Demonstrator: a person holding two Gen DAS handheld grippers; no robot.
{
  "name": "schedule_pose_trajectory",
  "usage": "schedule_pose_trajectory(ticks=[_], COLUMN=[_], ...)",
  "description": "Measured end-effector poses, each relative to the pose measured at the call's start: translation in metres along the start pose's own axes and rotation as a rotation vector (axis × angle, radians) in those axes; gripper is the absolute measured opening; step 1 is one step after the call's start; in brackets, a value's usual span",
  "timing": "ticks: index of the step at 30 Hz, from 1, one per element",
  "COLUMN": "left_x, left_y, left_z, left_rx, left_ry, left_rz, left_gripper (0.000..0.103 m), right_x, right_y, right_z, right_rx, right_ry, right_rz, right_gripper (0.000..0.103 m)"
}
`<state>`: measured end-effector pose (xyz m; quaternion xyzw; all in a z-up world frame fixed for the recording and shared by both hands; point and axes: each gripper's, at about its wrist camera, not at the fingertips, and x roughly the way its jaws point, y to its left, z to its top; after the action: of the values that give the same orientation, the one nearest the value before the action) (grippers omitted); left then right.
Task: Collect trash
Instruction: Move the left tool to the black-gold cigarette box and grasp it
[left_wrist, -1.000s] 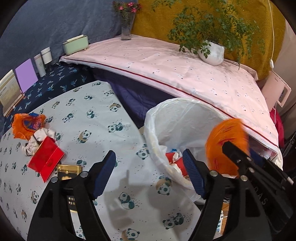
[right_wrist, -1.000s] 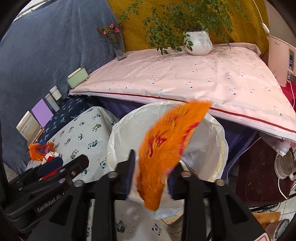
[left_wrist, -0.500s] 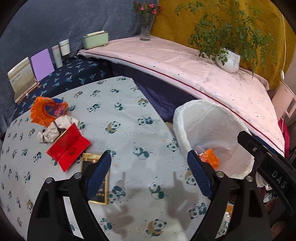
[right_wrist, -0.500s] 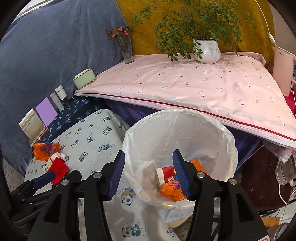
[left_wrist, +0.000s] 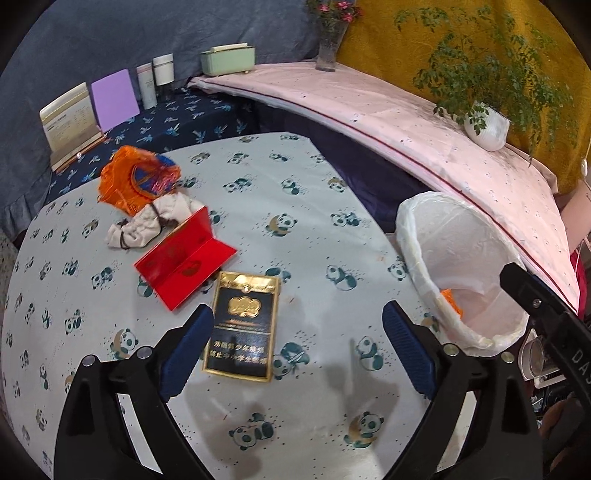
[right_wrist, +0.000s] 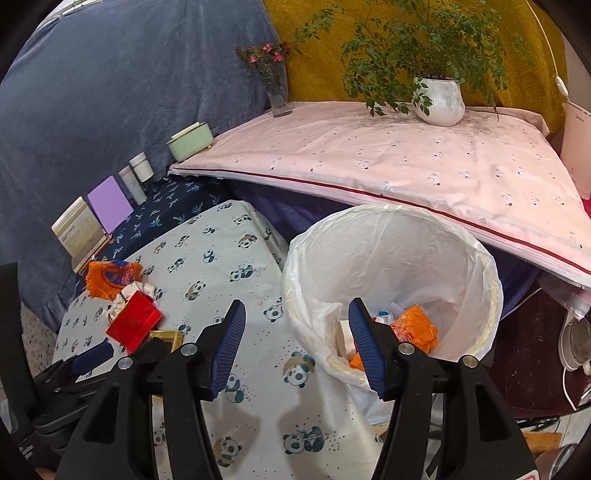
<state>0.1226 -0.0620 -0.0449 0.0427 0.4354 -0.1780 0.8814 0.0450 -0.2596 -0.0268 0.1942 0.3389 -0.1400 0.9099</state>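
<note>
My left gripper (left_wrist: 297, 332) is open and empty above the panda-print table (left_wrist: 303, 184), just over a dark blue and gold box (left_wrist: 242, 325). Beyond it lie an open red box (left_wrist: 184, 264), a crumpled white cloth (left_wrist: 155, 219) and an orange wrapper (left_wrist: 135, 179). My right gripper (right_wrist: 295, 345) is open and empty at the near rim of the white-lined trash bin (right_wrist: 388, 229), which holds orange wrappers (right_wrist: 413, 328). The bin (left_wrist: 461, 236) also shows at the right of the left wrist view.
A pink-covered surface (right_wrist: 406, 162) behind the bin carries a white potted plant (right_wrist: 441, 99), a flower vase (right_wrist: 279, 88) and a green box (right_wrist: 190, 140). A purple card (left_wrist: 114, 98), white jars (left_wrist: 155, 79) and a booklet (left_wrist: 70, 118) stand on the navy cloth.
My right gripper opened and dropped the orange wrapper into the bin. My left gripper swung left and back over the table, bringing the dark box under it.
</note>
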Motion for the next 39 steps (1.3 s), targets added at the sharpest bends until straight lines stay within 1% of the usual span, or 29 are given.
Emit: schedule_pose_trajectory(ticks=[6,12,18,22,23,25,27,28,29,32,39], left_x=[0.013,0.03,0.045,0.052,0.054,0.057,0.062,0.065,0.065,0.062,0.036], left_y=[0.018,0.029,0.033,0.035,0.035,0.035,0.036,0.037,0.038,0.039,0.054], left_z=[-0.011,-0.017,-0.018,-0.017,-0.016,-0.015,-0.015,-0.016,-0.017,-0.02,-0.024], left_rx=[-0.026,-0.039,-0.034,-0.03,-0.027,-0.023,-0.023,-0.022,-0.019,-0.013,-0.054], left_ry=[0.035,0.075,0.105,0.117,0.119,0.13,0.149,0.158,0.162,0.155,0.124], left_rz=[0.042,0.066,0.073,0.064,0.063,0.061,0.054,0.054,0.054,0.056,0.038], left_gripper=[0.089,0.089,0.089,0.087,0.085,0.078,0.066,0.062,0.055,0.055,0.055], right_x=[0.002,0.008,0.018,0.024,0.025,0.028,0.03,0.03,0.031,0.031,0.029], right_y=[0.011,0.019,0.027,0.031,0.032,0.034,0.037,0.038,0.039,0.044,0.06], right_z=[-0.005,-0.01,-0.013,-0.015,-0.015,-0.016,-0.017,-0.017,-0.017,-0.019,-0.021], right_rx=[-0.019,-0.03,-0.039,-0.046,-0.048,-0.049,-0.052,-0.056,-0.06,-0.07,-0.098], right_ry=[0.014,0.035,0.058,0.07,0.073,0.079,0.084,0.087,0.089,0.093,0.098], right_rz=[0.012,0.021,0.027,0.029,0.03,0.031,0.032,0.032,0.033,0.035,0.048], right_gripper=[0.057,0.057,0.057,0.057,0.057,0.057,0.057,0.057,0.057,0.057,0.057])
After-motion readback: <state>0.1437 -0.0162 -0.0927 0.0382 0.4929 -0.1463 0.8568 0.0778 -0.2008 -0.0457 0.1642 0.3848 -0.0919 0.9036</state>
